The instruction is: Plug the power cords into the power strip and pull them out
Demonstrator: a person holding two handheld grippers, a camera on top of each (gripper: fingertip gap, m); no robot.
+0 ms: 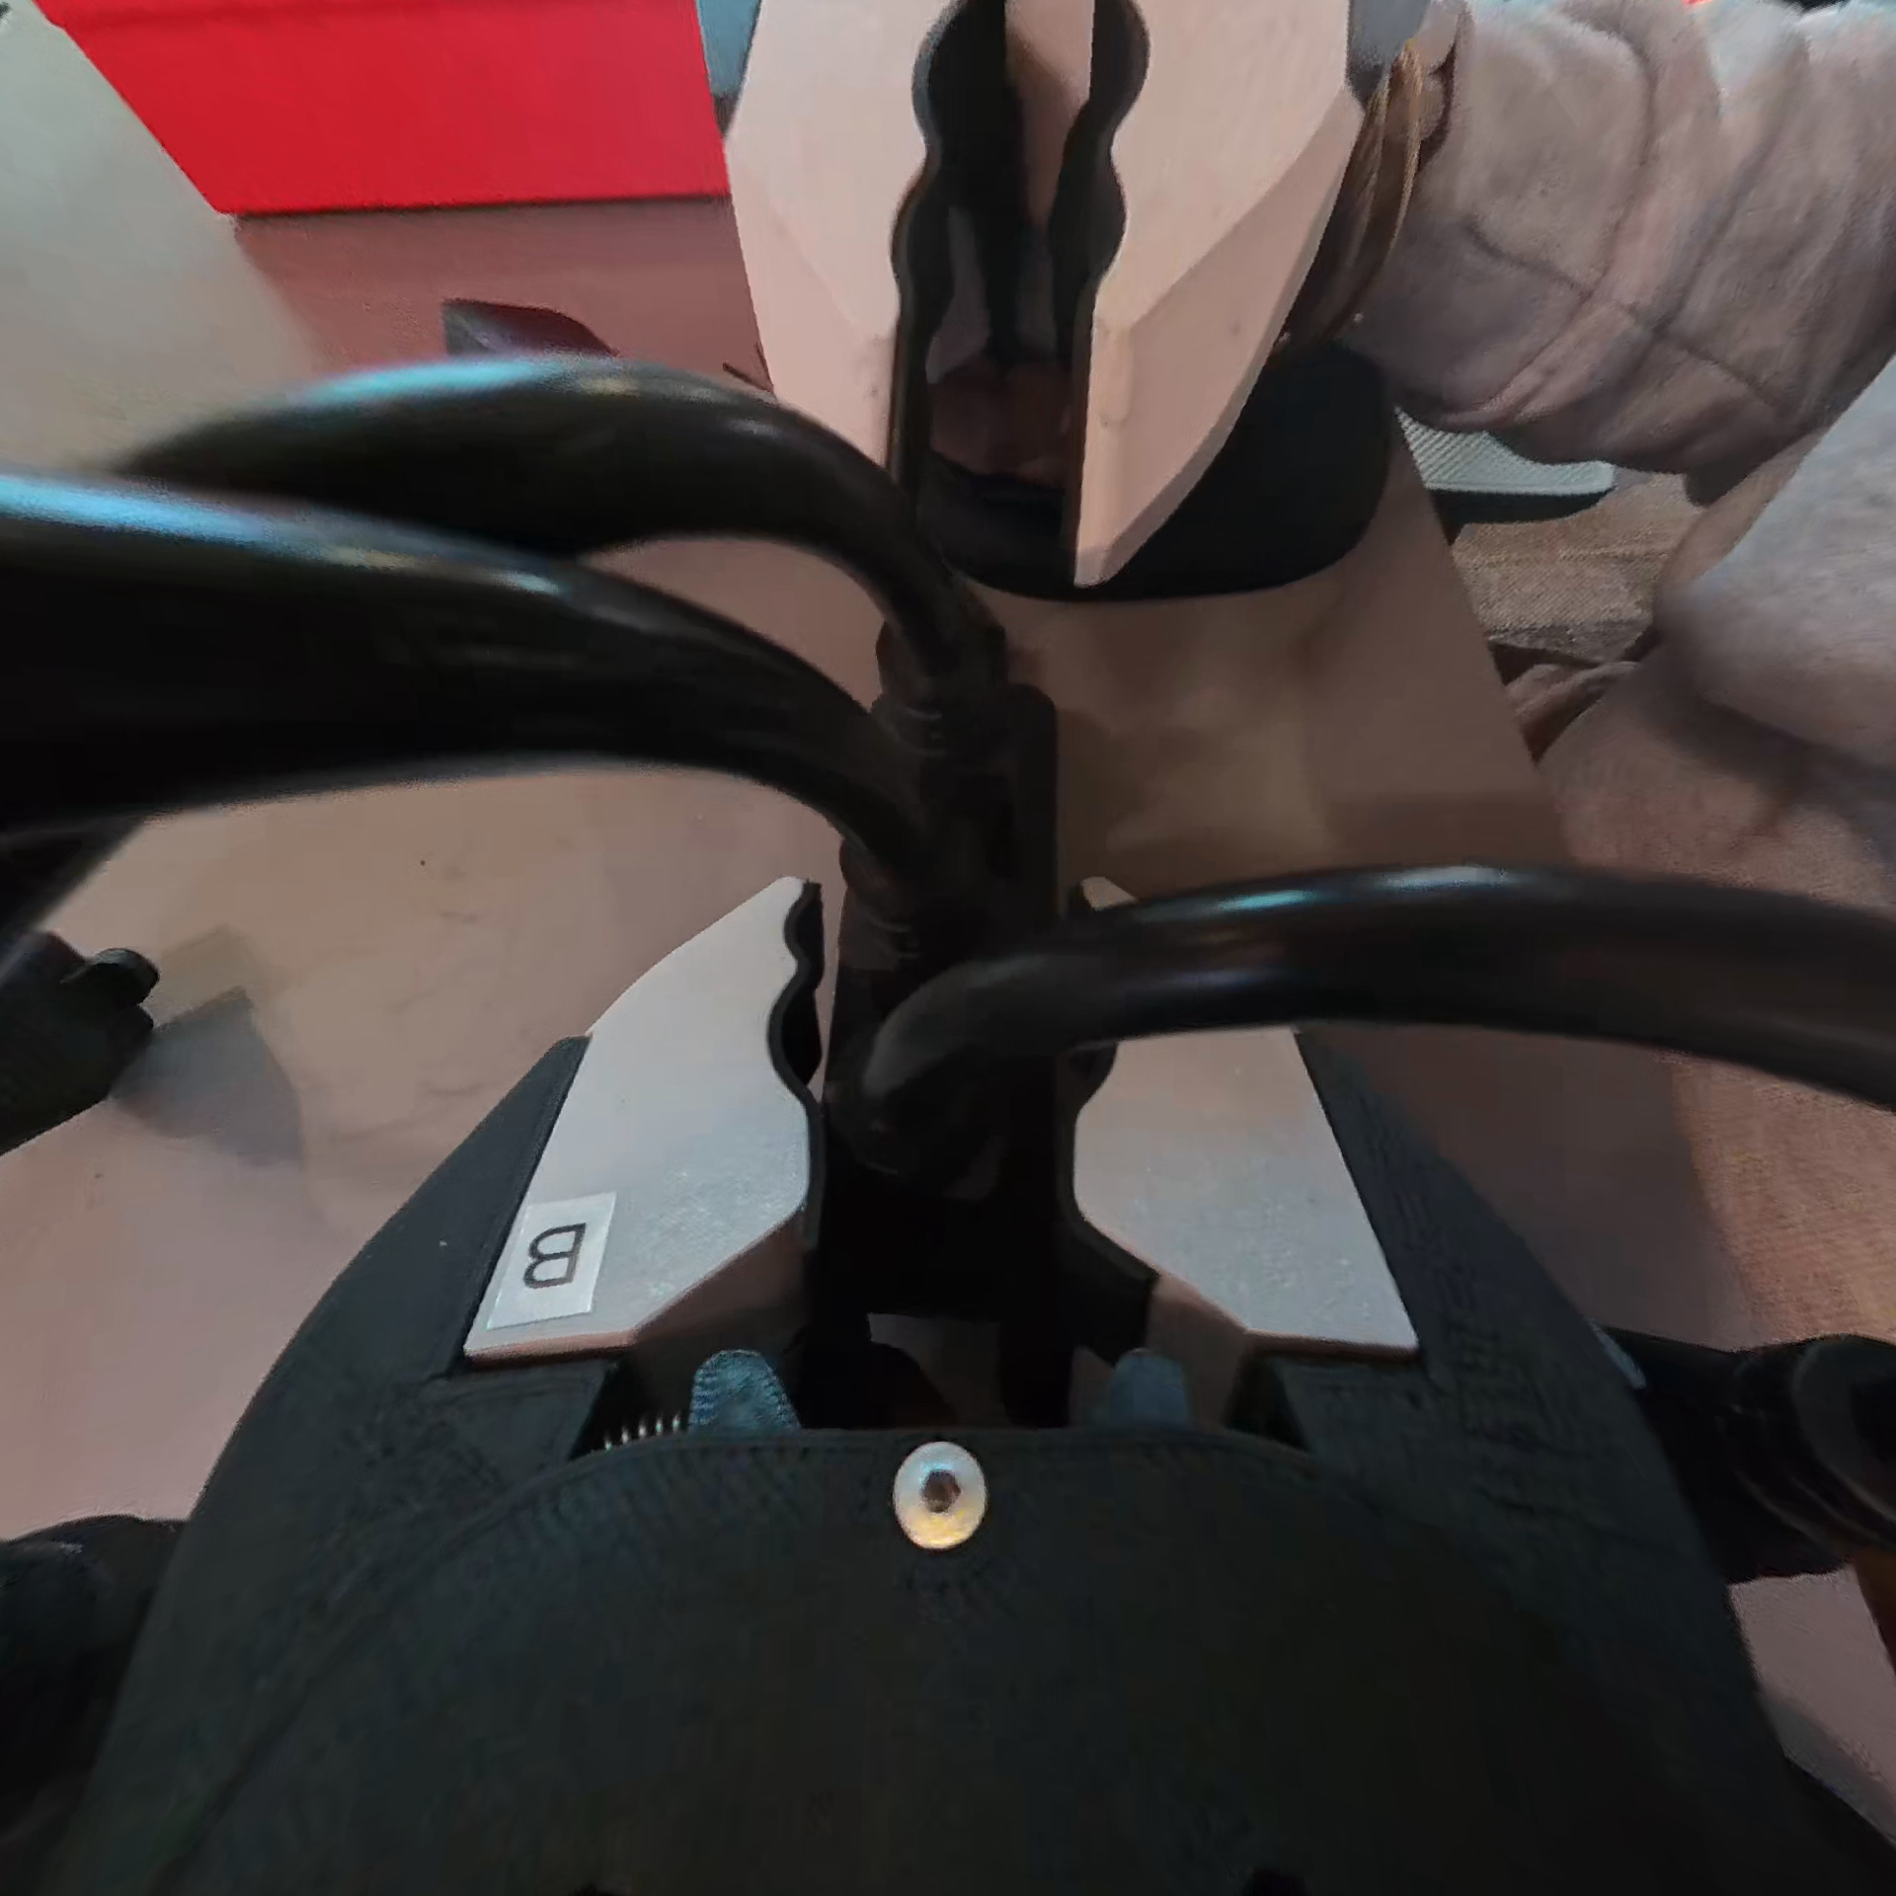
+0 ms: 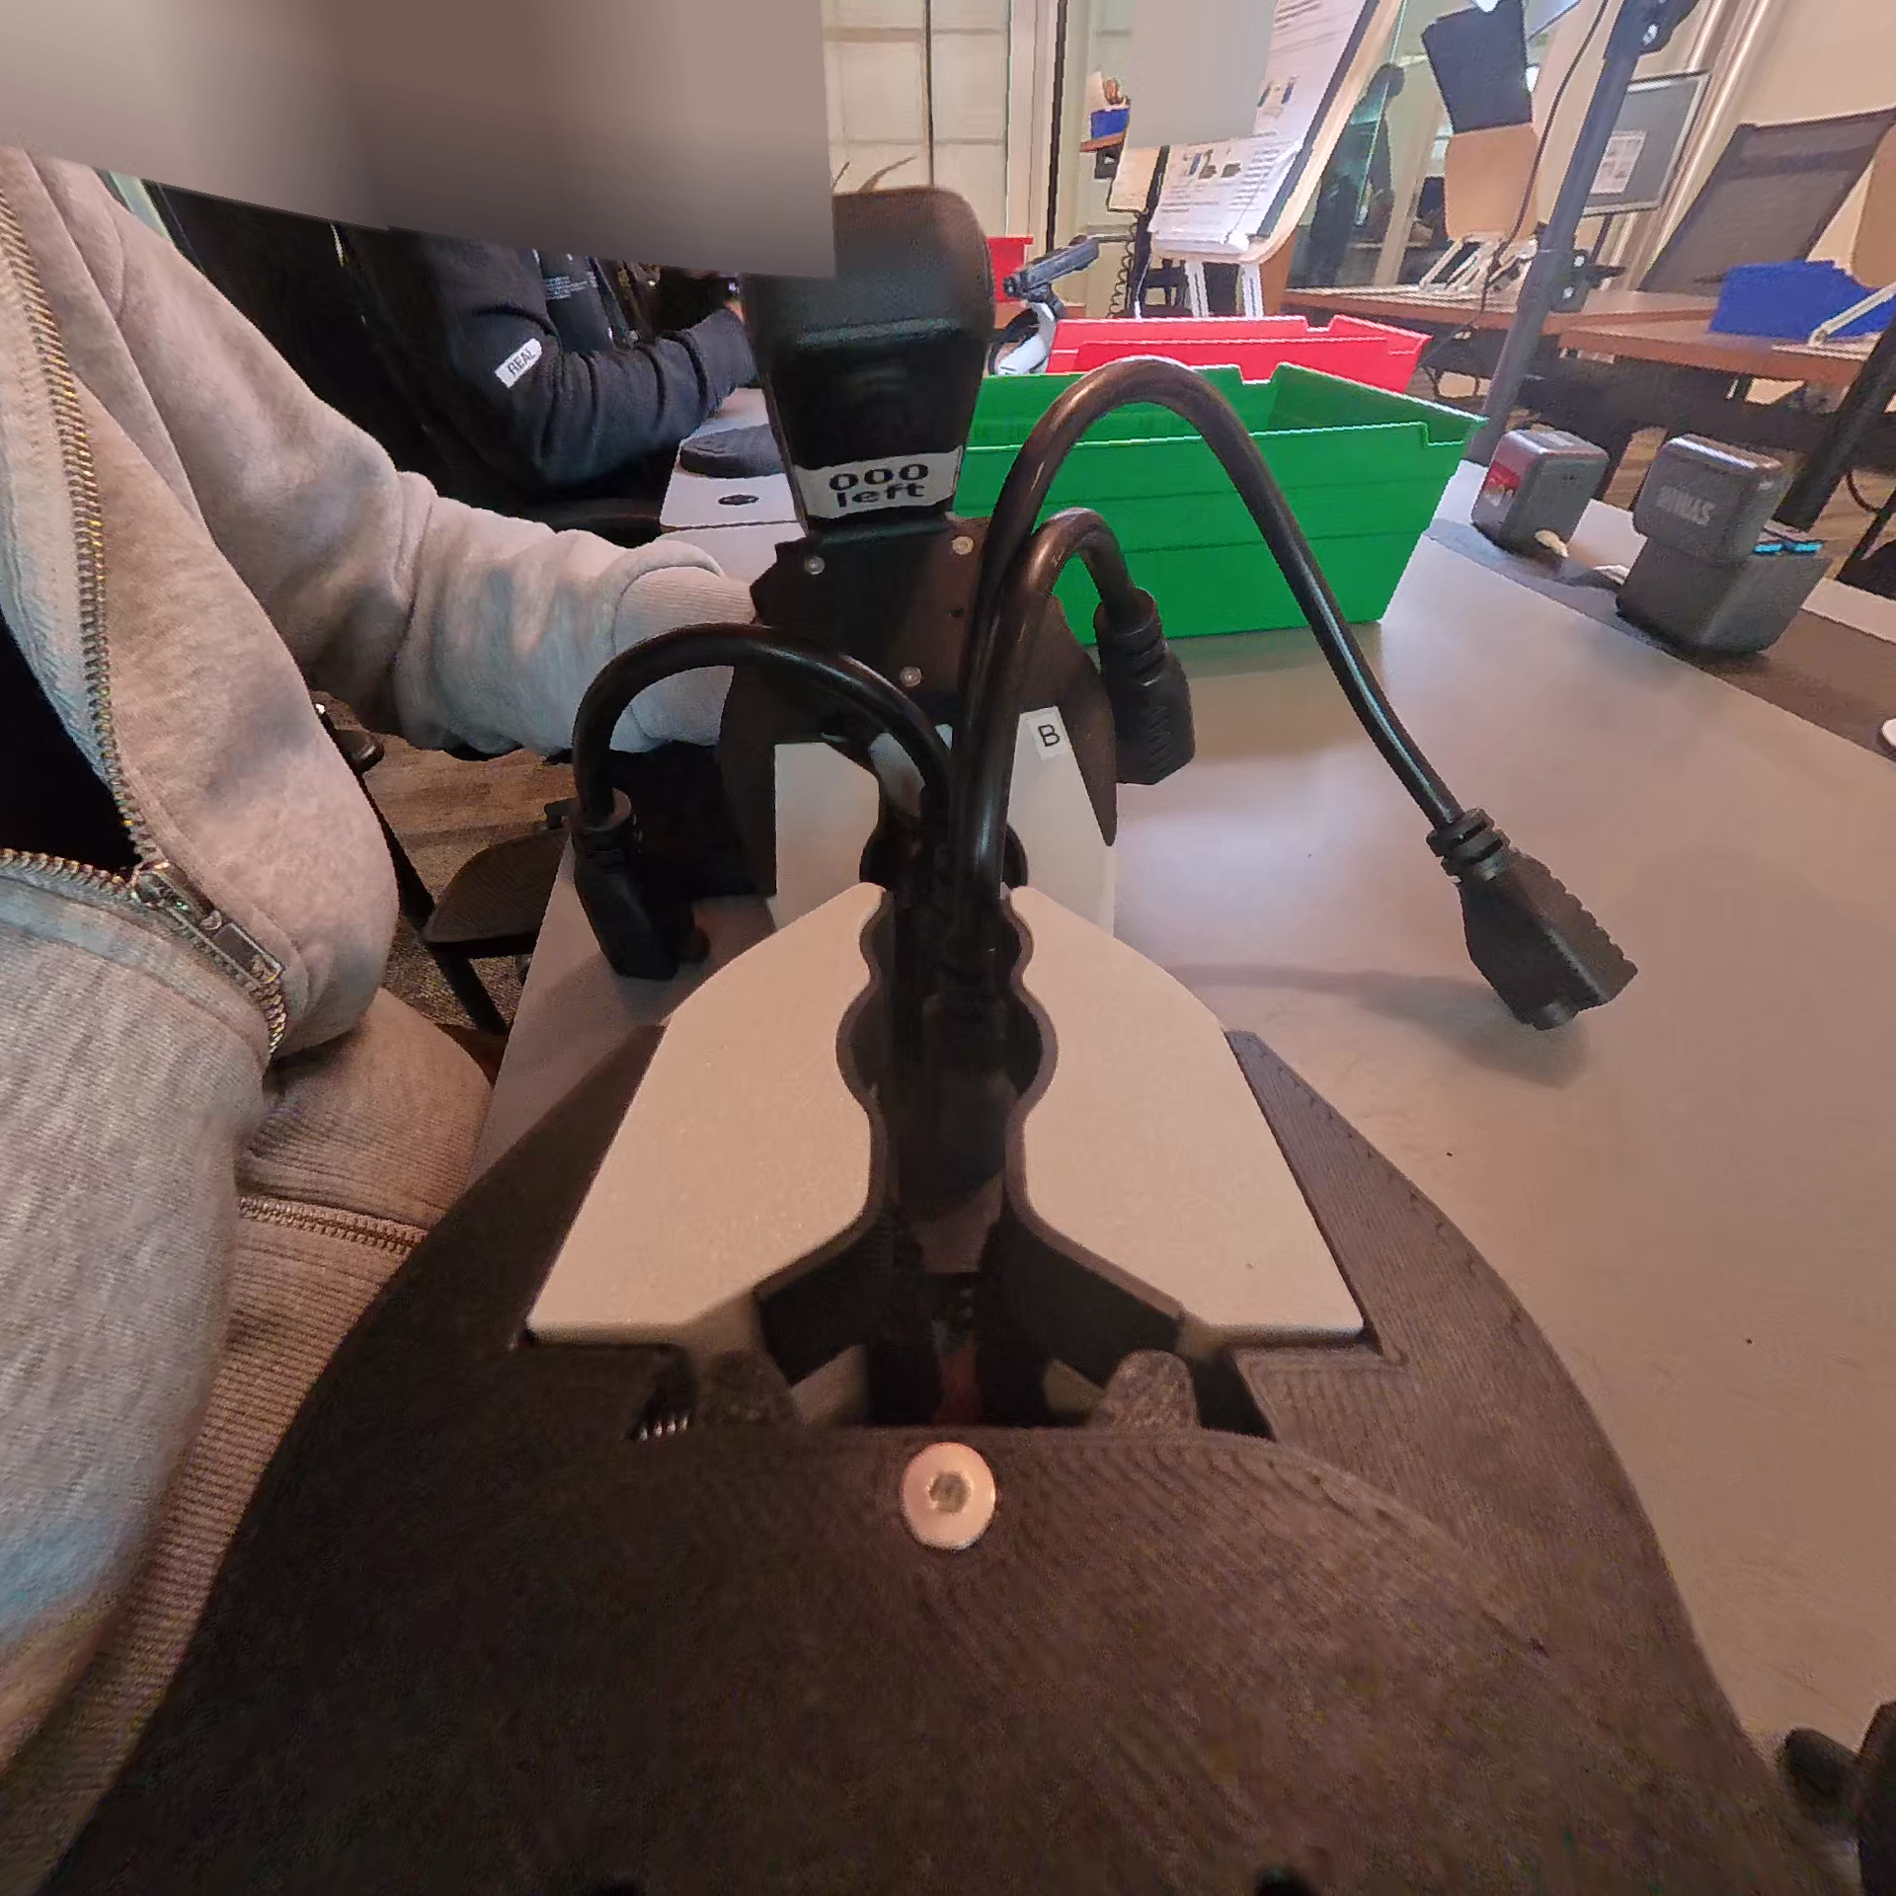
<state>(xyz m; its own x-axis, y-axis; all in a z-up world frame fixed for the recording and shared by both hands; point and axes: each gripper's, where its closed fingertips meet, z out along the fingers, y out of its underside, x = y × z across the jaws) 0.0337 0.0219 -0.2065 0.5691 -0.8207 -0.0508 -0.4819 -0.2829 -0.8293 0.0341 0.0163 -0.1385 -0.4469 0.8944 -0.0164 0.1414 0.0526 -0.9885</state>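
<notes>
A narrow black power strip is held between my two grippers, which face each other over the grey table. My left gripper is shut on the near end of the strip. My right gripper is shut on what looks like a black plug at the other end. It also shows in the left wrist view. Three black power cords arc up from the strip. Their free ends hang at the left, behind the left gripper, and on the table at the right.
A green bin stands behind the grippers with a red bin beyond it. Two grey devices sit at the far right. A person's grey sleeve and the table's edge are at the left. A red box stands behind. About 6 cm separates my left fingertips from my right.
</notes>
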